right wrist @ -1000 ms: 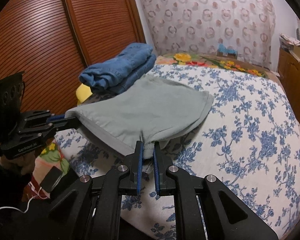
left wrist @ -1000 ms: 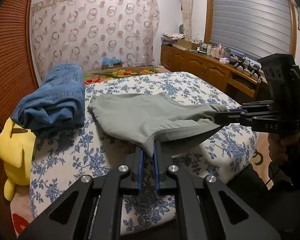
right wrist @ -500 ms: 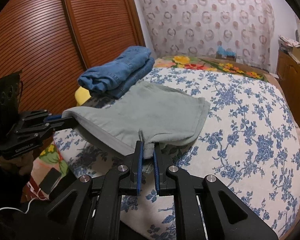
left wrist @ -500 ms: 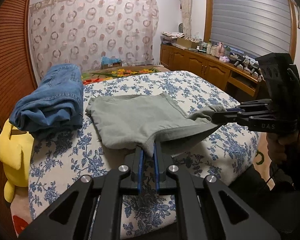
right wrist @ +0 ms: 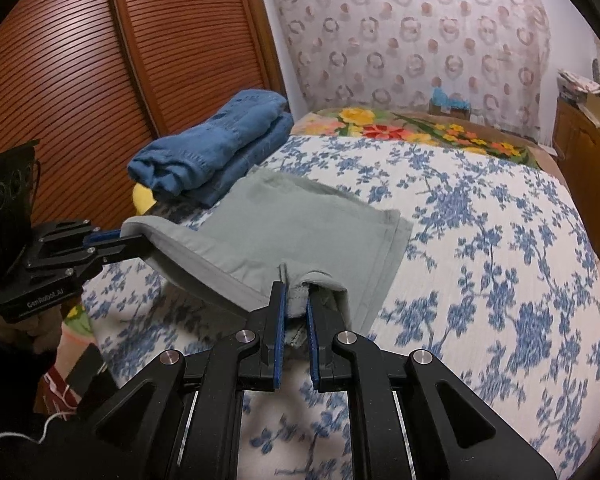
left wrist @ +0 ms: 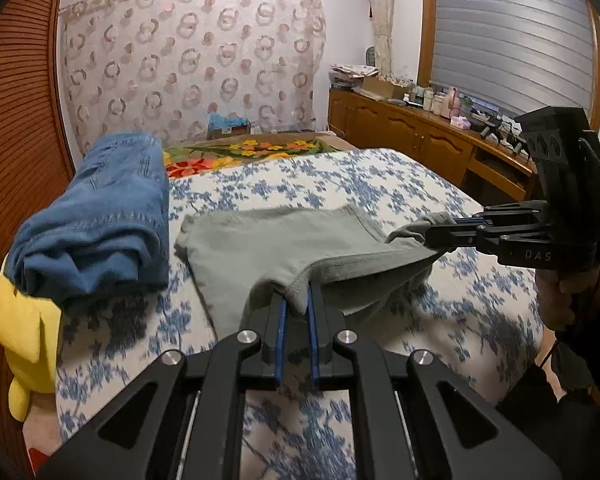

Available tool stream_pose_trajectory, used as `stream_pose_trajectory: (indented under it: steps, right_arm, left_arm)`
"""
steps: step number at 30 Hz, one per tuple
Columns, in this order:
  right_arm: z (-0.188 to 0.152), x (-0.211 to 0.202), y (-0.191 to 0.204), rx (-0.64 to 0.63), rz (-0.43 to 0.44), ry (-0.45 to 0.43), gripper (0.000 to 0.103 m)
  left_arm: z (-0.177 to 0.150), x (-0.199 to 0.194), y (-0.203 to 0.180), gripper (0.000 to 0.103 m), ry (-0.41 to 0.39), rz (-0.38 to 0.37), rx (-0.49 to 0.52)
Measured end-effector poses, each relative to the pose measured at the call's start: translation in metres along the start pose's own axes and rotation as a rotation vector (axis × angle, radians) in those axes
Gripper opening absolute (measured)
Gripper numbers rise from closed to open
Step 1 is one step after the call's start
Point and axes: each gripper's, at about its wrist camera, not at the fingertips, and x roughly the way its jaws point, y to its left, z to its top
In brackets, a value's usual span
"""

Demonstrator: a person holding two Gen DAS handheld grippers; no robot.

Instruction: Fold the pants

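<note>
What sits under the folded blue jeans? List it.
Under the jeans a yellow soft toy pokes out at the bed's edge, and the flowered bedcover lies beneath. How far the toy reaches under them is covered.

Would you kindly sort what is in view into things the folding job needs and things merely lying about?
Job in hand:
- grey pants
- left claw, shut on them
- right claw, shut on them
- bed

Lying about:
- folded blue jeans
- yellow plush toy
- items on the wooden sideboard

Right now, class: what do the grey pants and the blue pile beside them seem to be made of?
Grey pants: probably soft matte woven cotton; they drape limply with stitched hems. Blue pile: likely denim; faded blue, thick folds, visible seams.
</note>
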Motion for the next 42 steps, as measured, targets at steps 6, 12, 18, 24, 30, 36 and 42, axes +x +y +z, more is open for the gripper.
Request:
stream_pose_trajectory:
  steps: [6,12,18,24,30,36,42]
  right_arm:
    - [0.023,0.009,-0.012,0.0,0.005,-0.02,0.007]
    - [0.042,0.025,-0.021,-0.009,0.002,-0.03,0.007]
    - [0.056,0.052,-0.033,-0.01,0.0,-0.009,0.007]
    - [0.057,0.077,-0.044,0.004,0.003,0.035,0.007]
    - [0.058,0.092,-0.05,0.006,-0.007,0.059,0.008]
    - [0.057,0.102,-0.055,0.004,-0.014,0.073,0.008]
    - [0.057,0.103,-0.056,0.007,-0.009,0.074,0.008]
  left_arm:
    - [0.014,0.016,0.013,0.007,-0.002,0.009,-0.02]
    - [0.027,0.033,0.028,0.007,-0.008,0.017,-0.043]
    - [0.034,0.059,0.044,0.007,0.03,0.021,-0.053]
    - [0.034,0.081,0.055,0.007,0.065,0.02,-0.068]
    - [0.033,0.098,0.058,0.011,0.093,0.032,-0.063]
    - [0.033,0.1,0.06,0.036,0.096,0.019,-0.061]
    - [0.03,0.094,0.059,0.045,0.086,0.032,-0.058]
